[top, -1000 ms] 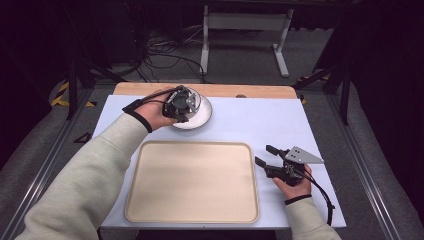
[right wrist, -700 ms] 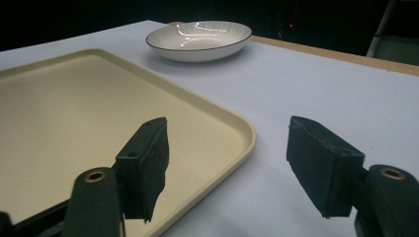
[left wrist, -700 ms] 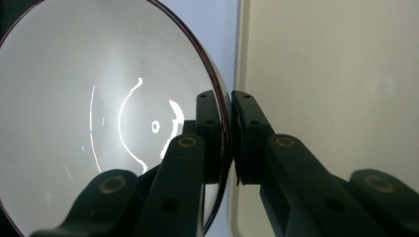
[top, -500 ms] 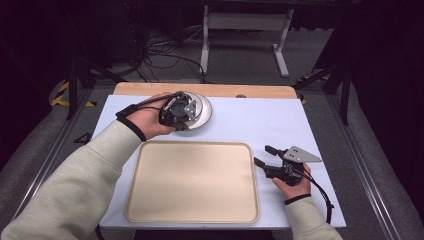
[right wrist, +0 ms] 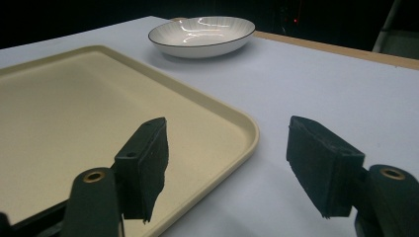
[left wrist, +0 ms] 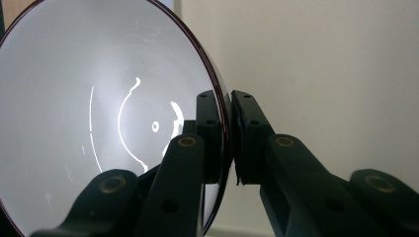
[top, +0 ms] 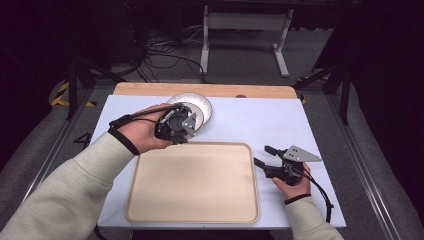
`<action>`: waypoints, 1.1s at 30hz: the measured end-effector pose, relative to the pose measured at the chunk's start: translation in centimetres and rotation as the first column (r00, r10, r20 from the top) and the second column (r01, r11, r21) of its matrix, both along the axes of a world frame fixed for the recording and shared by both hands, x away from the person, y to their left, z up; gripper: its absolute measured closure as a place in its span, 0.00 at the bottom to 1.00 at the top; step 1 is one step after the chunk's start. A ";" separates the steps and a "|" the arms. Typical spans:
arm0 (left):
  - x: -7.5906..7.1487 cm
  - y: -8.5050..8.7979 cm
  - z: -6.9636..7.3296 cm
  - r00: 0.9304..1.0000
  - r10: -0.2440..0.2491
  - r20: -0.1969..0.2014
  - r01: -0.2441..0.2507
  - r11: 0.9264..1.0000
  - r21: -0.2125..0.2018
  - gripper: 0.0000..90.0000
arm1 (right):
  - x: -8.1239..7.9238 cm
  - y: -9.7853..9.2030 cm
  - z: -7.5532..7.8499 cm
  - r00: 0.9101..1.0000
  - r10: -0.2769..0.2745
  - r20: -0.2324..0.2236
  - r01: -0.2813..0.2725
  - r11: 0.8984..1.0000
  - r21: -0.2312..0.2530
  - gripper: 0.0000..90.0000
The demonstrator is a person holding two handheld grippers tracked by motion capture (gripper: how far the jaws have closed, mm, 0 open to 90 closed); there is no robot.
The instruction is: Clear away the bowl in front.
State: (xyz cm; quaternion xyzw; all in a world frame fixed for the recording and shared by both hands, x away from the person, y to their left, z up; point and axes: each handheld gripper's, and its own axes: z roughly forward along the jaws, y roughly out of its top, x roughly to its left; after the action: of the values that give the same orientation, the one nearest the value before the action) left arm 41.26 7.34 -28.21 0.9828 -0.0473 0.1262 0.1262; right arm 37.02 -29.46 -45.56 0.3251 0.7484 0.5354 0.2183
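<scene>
From the high view, my left gripper (top: 196, 121) has drawn back toward me since a second ago: it was out over the middle of the white plate (top: 203, 106) then, and now it sits at the plate's near rim, my hand turned so the jaws bite the edge. The plate itself seems to have slid a little toward the beige tray (top: 192, 182), which lies just behind and below my left tool. My right gripper (top: 261, 156) has not stirred; it rests beside the tray's right edge, well apart from the plate.

In the left gripper view, my jaws are pressed together on the plate's dark-lined rim (left wrist: 226, 128), one pad inside the bowl, one outside. The plate stands steeply tilted before the camera, so I judge it is lifted or at least tipped off the table. The grip looks made; I take the carry to the tray to be next.

In the right gripper view, my own jaws stand wide apart around nothing, the tray's corner (right wrist: 249, 129) just ahead and the plate (right wrist: 201, 35) far beyond them.
</scene>
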 end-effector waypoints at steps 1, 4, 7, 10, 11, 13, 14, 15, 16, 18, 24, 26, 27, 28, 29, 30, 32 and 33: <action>-0.1 0.0 0.2 1.000 -0.010 0.004 0.010 1.000 0.001 0.93 | 0.0 0.0 0.0 1.000 0.000 0.000 0.000 1.000 0.000 0.37; -0.6 0.2 0.3 1.000 -0.011 -0.004 0.011 1.000 -0.003 0.93 | 0.0 0.0 0.0 1.000 -0.003 -0.002 0.003 1.000 0.001 0.37; -1.2 0.4 0.6 1.000 -0.011 -0.007 0.011 1.000 -0.006 0.93 | 0.0 0.0 0.0 1.000 -0.001 -0.005 0.001 1.000 0.008 0.37; -1.6 0.5 0.7 1.000 -0.020 -0.005 0.020 1.000 -0.004 0.93 | 0.0 -0.1 0.0 1.000 -0.002 -0.007 0.002 1.000 0.007 0.37; -1.8 0.6 0.8 1.000 -0.029 -0.007 0.029 1.000 -0.003 0.93 | 0.0 -0.1 0.0 1.000 -0.001 -0.006 0.001 1.000 0.008 0.37; -2.1 0.9 1.1 0.999 -0.046 -0.009 0.045 0.999 -0.014 0.93 | 0.0 -0.1 0.0 1.000 0.000 -0.005 0.000 1.000 0.008 0.37; -2.4 1.0 1.4 0.999 -0.052 -0.006 0.052 0.998 -0.021 0.93 | 0.0 -0.1 0.0 1.000 0.000 -0.006 0.000 1.000 0.008 0.37; -2.4 1.0 1.4 0.999 -0.052 -0.006 0.052 0.998 -0.021 0.93 | 0.0 -0.1 0.0 1.000 0.000 -0.007 0.000 1.000 0.007 0.37; -2.6 1.1 1.4 0.999 -0.048 -0.007 0.048 0.998 -0.028 0.93 | 0.0 -0.1 0.0 1.000 0.000 -0.007 0.000 1.000 0.007 0.37; -2.9 1.1 1.5 0.998 -0.060 -0.005 0.060 0.998 -0.023 0.93 | 0.0 -0.1 0.0 1.000 0.000 -0.007 0.000 1.000 0.007 0.37; -3.9 1.3 1.1 0.999 -0.043 -0.019 0.043 0.999 -0.008 0.93 | 0.0 -0.1 0.0 1.000 0.001 -0.008 -0.001 1.000 0.007 0.37; -4.2 1.2 0.9 0.999 -0.025 -0.022 0.025 1.000 -0.005 0.93 | 0.0 -0.1 0.0 1.000 0.002 -0.008 -0.001 1.000 0.008 0.37; -4.2 1.2 0.9 0.999 -0.025 -0.022 0.025 1.000 -0.005 0.93 | 0.0 -0.1 0.0 1.000 0.002 -0.008 -0.001 1.000 0.008 0.37; -4.3 1.1 0.8 1.000 -0.017 -0.023 0.017 1.000 -0.002 0.93 | 0.0 -0.1 0.0 1.000 0.002 -0.007 -0.002 1.000 0.006 0.37; -4.5 1.1 0.7 0.999 0.003 -0.032 -0.003 1.000 -0.004 0.93 | 0.0 -0.1 0.0 1.000 0.002 -0.007 -0.002 1.000 0.006 0.37; -4.6 1.1 0.6 0.999 0.011 -0.034 -0.012 1.000 -0.004 0.93 | 0.0 -0.1 0.0 1.000 0.002 -0.003 -0.002 1.000 0.007 0.37; -4.8 1.2 0.4 0.999 0.021 -0.044 -0.021 1.000 -0.013 0.93 | 0.0 0.0 0.0 1.000 0.004 0.000 -0.004 1.000 0.003 0.37; -4.9 1.2 0.3 0.999 0.016 -0.045 -0.016 1.000 -0.011 0.93 | 0.0 0.0 0.0 1.000 0.004 0.000 -0.004 1.000 0.001 0.37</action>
State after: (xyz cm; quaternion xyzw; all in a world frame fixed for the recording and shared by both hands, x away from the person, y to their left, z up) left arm 36.33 8.53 -27.93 0.9850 -0.0358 0.1054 0.1318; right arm 37.00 -29.48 -45.55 0.3240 0.7486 0.5362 0.2169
